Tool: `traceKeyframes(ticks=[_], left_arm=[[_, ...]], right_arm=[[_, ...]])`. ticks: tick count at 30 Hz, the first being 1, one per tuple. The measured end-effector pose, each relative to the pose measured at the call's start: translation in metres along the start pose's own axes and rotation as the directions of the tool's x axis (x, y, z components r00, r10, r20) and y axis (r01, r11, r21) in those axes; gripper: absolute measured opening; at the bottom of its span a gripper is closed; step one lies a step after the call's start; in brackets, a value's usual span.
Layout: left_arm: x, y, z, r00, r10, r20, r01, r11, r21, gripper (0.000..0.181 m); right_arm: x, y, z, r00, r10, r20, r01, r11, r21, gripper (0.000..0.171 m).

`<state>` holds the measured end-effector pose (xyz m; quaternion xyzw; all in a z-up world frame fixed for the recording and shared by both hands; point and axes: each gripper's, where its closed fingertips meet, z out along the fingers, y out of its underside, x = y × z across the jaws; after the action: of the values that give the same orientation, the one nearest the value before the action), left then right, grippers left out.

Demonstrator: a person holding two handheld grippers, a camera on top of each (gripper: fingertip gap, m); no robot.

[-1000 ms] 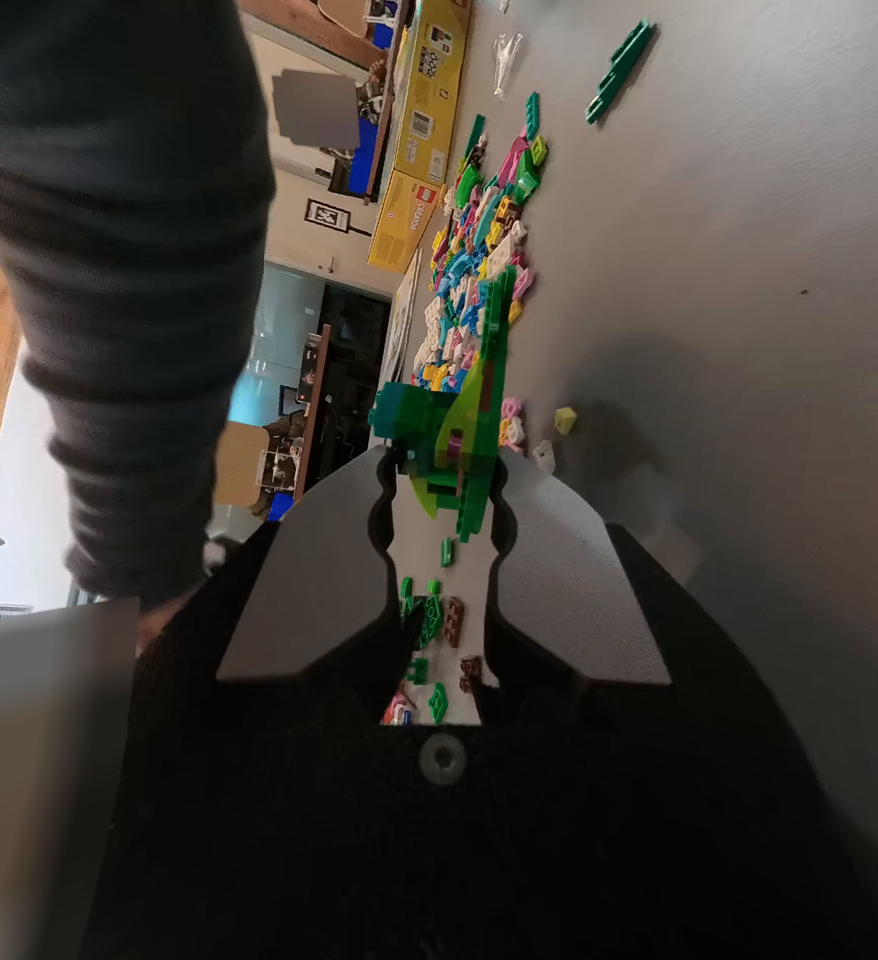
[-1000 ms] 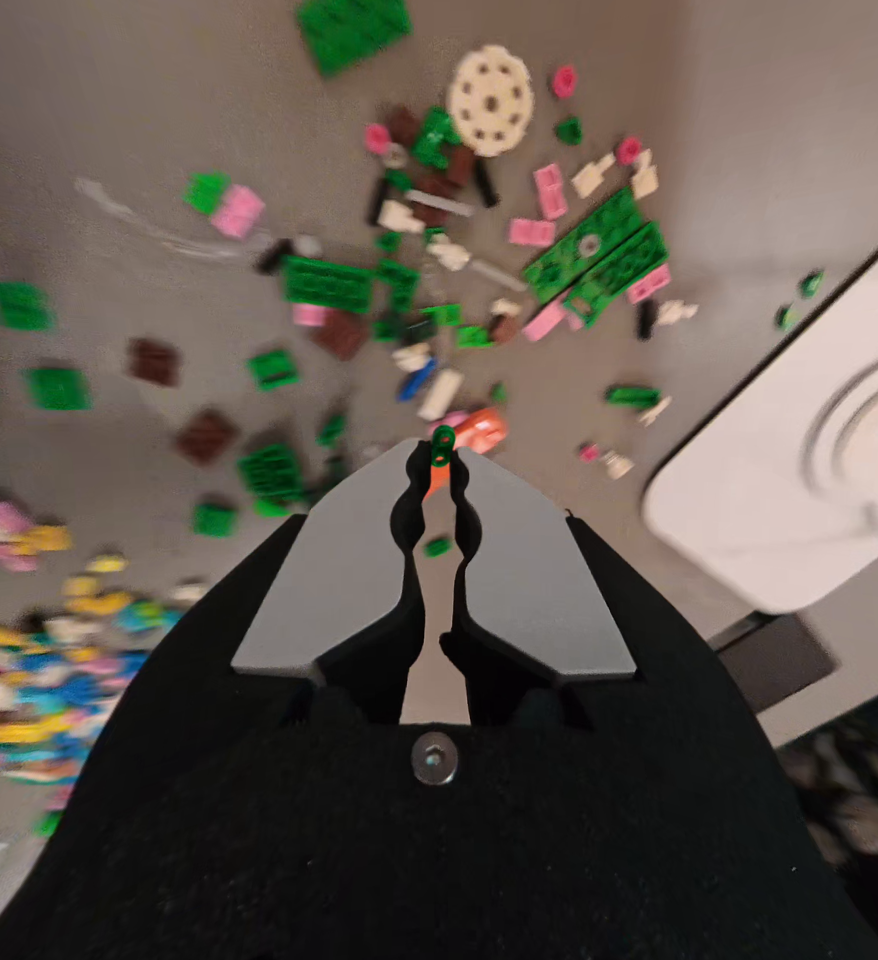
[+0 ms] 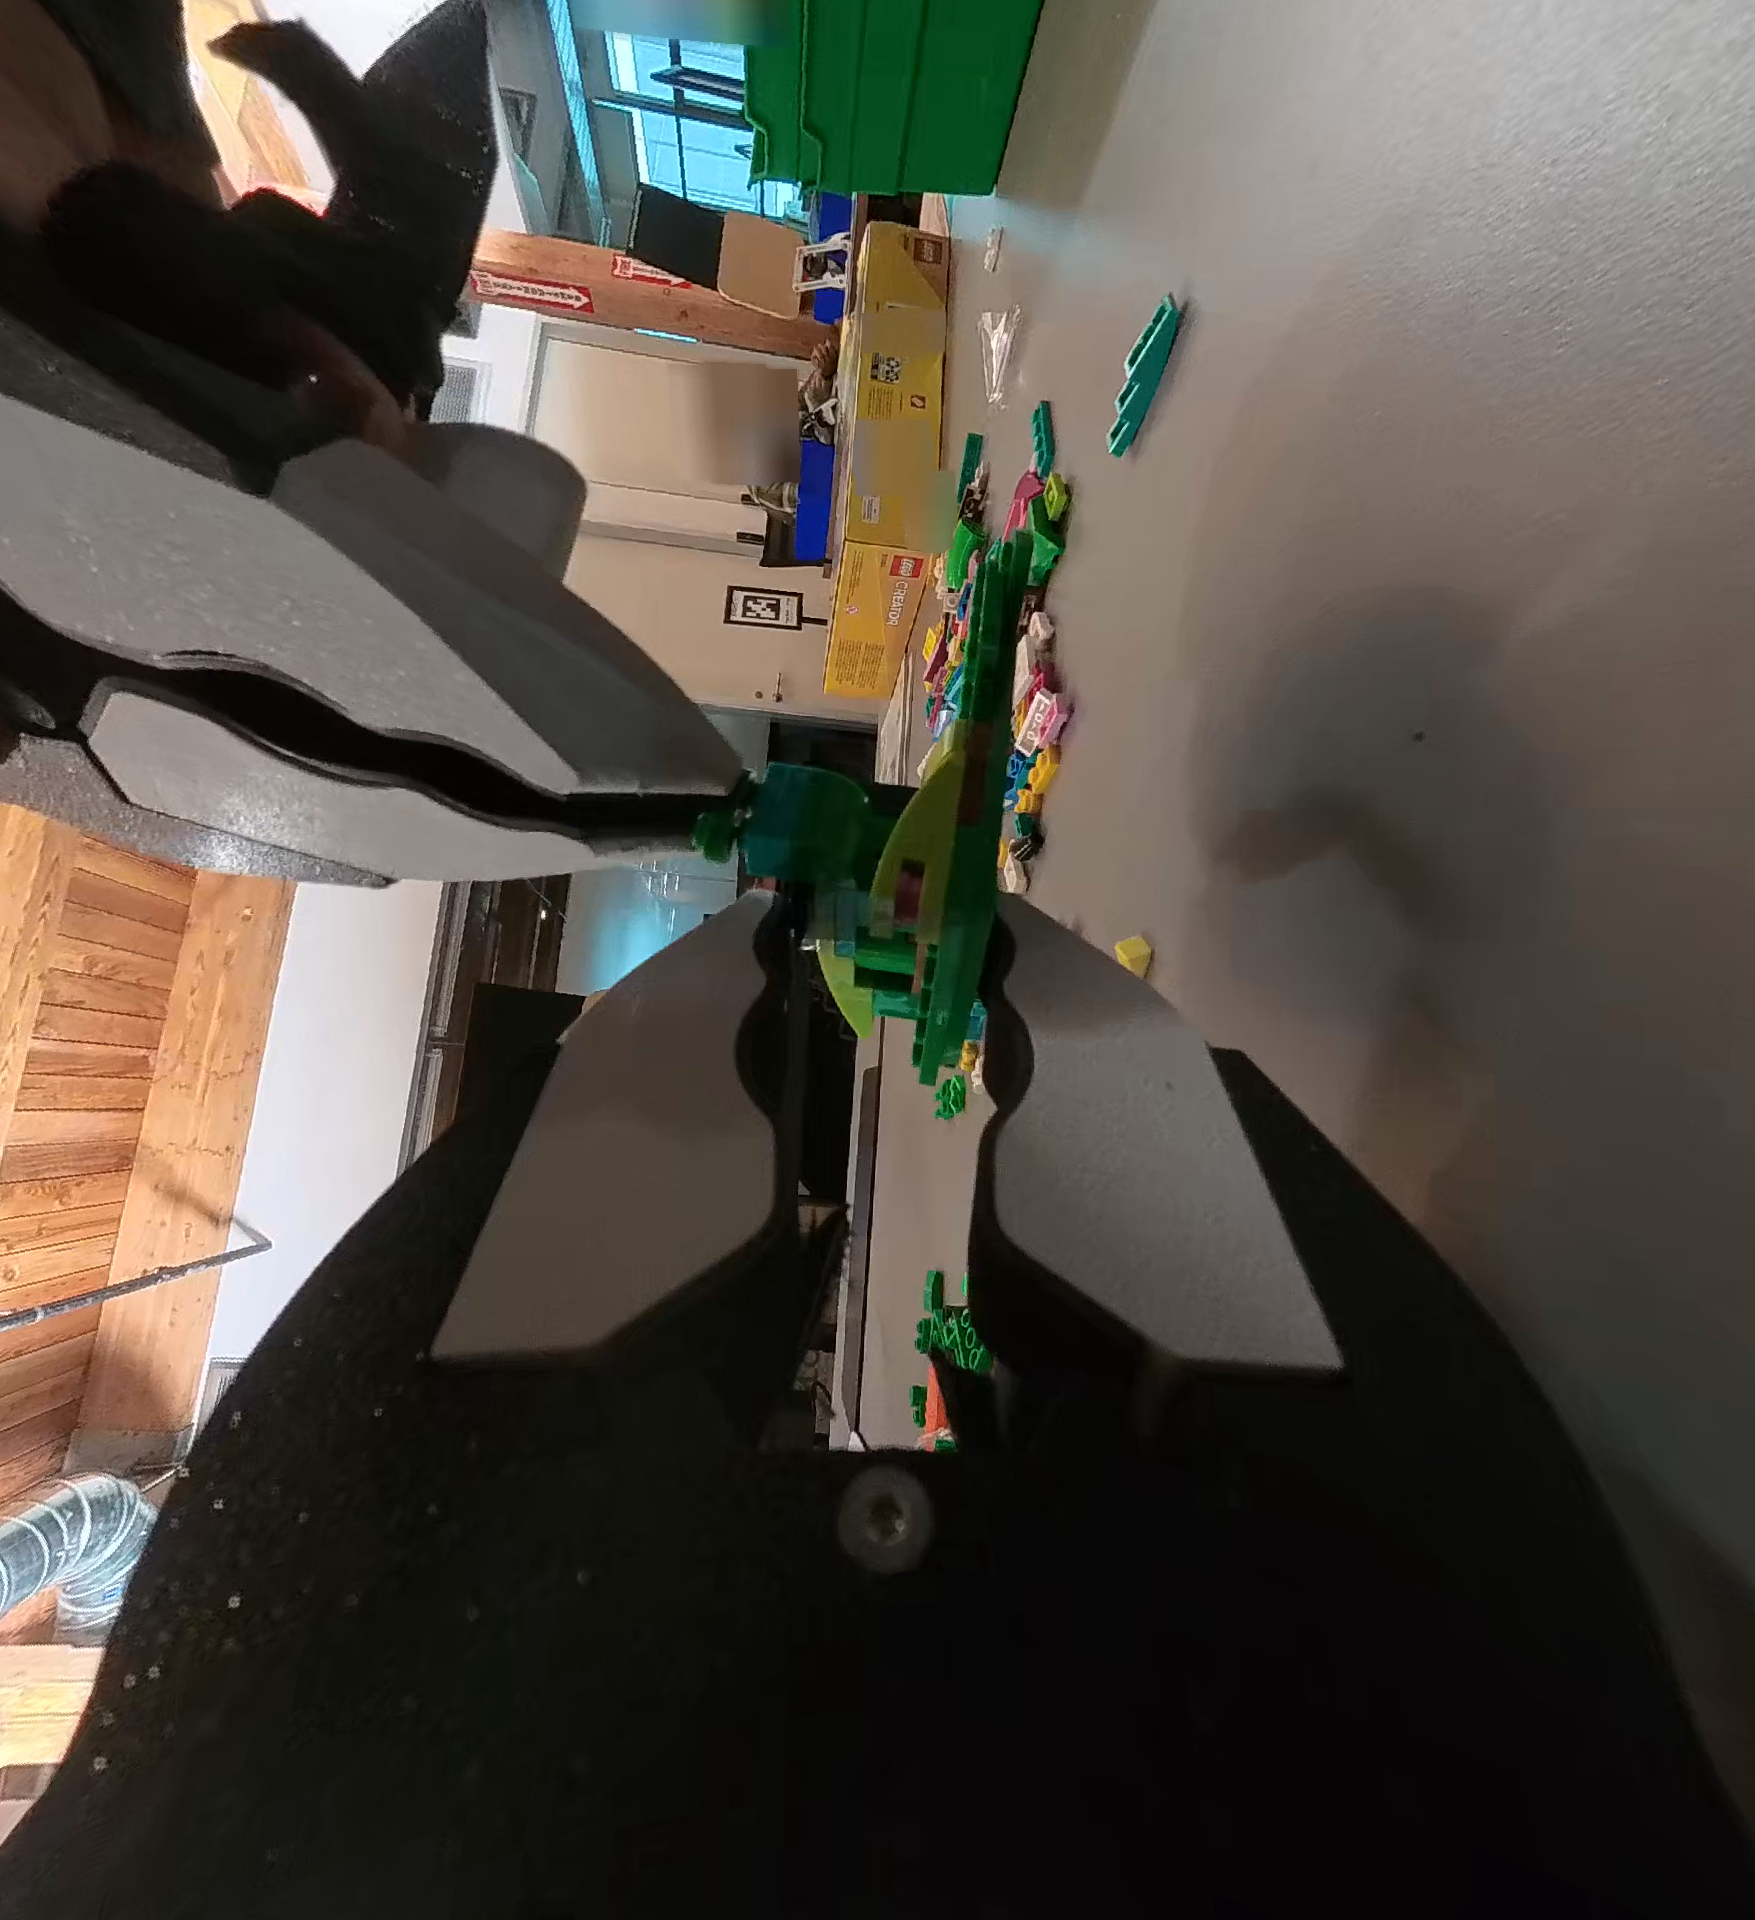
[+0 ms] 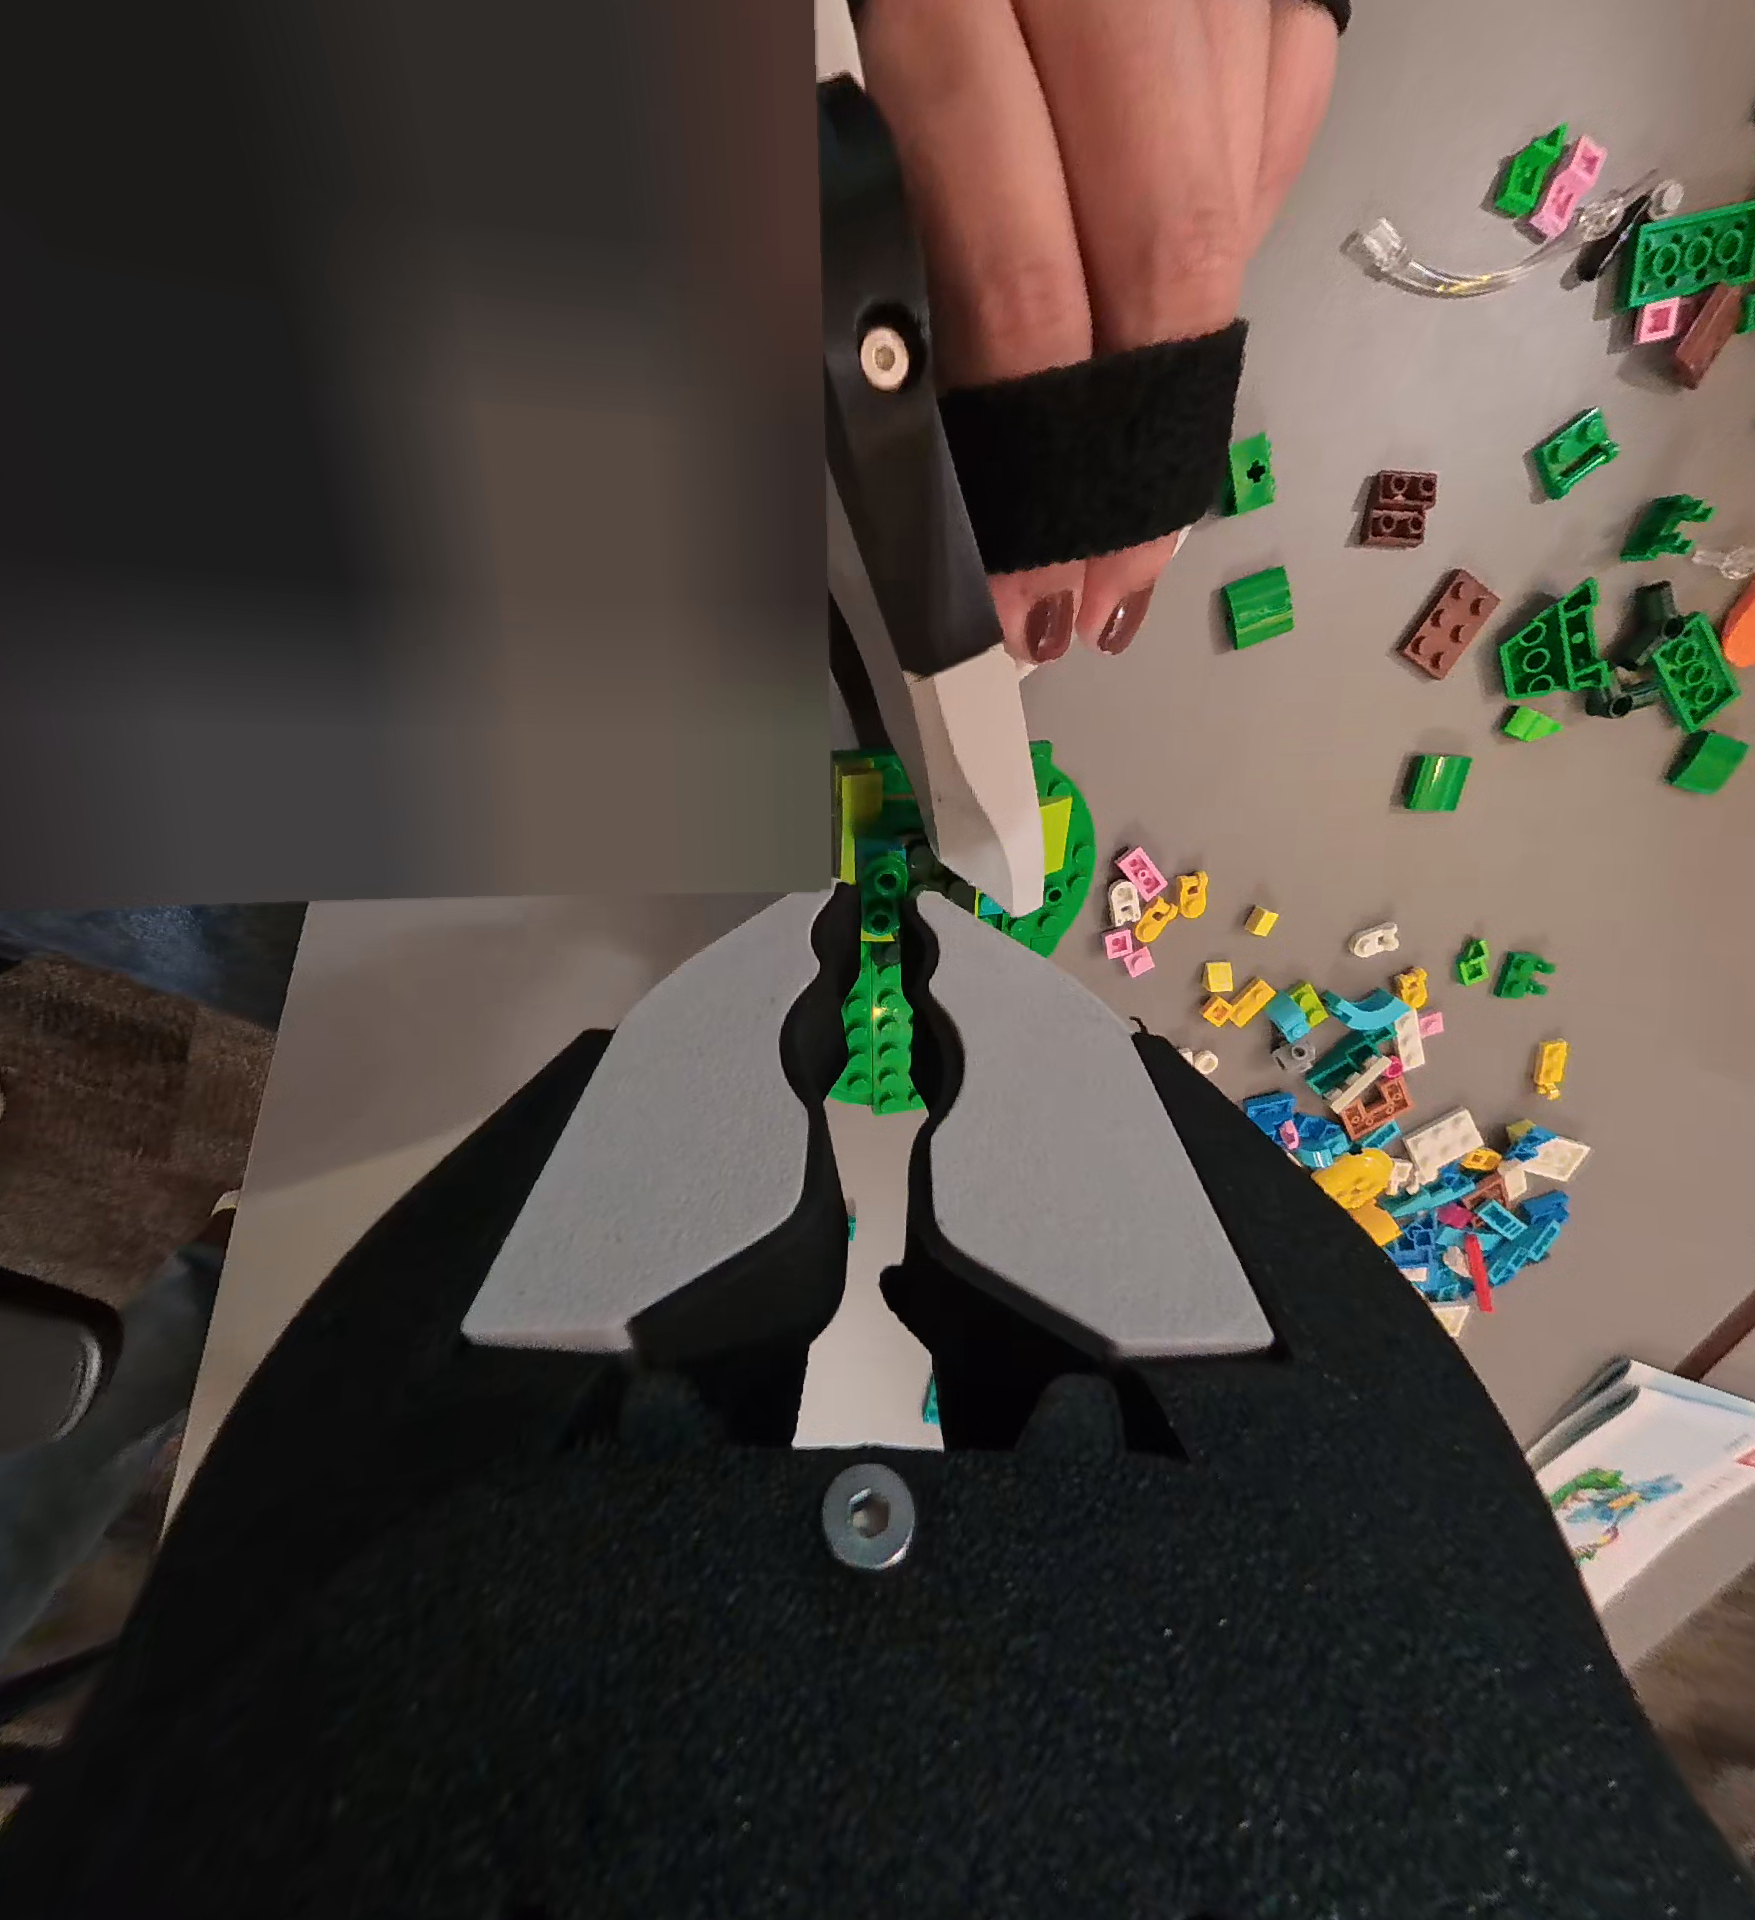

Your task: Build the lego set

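Leftmost, my right claw pinches a small green stud piece, touching the teal block atop the green model; my left claw clamps that model on edge above the table, plate axis along its fingers.

The right gripper has left the loose bricks. Its small green piece now touches the green build.
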<state>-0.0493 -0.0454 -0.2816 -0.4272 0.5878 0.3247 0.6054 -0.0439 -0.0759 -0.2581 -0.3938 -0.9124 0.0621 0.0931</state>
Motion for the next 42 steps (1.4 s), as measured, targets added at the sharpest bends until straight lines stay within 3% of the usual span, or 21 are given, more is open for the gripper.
traceKeyframes(ticks=[21, 28, 34, 42], left_arm=[[-0.001, -0.001, -0.002, 1.000, -0.009, -0.001, 0.009, 1.000, 0.007, 0.034], [-0.002, 0.002, -0.003, 0.998, -0.056, -0.015, 0.056, 0.998, 0.001, 0.033], [-0.002, 0.005, -0.003, 0.992, -0.118, -0.035, 0.118, 0.993, -0.008, 0.034], [-0.003, 0.006, -0.003, 0.987, -0.155, -0.042, 0.155, 0.988, -0.014, 0.034]], right_arm=[[0.000, -0.002, -0.004, 0.999, -0.031, -0.024, 0.030, 0.999, -0.016, 0.012], [0.004, -0.005, -0.010, 0.970, -0.011, -0.243, 0.034, 0.995, 0.092, 0.025], [0.012, -0.004, 0.000, 0.829, -0.061, -0.556, 0.125, 0.989, 0.079, 0.026], [0.015, -0.006, -0.002, 0.727, -0.055, -0.684, 0.157, 0.984, 0.088, 0.023]])
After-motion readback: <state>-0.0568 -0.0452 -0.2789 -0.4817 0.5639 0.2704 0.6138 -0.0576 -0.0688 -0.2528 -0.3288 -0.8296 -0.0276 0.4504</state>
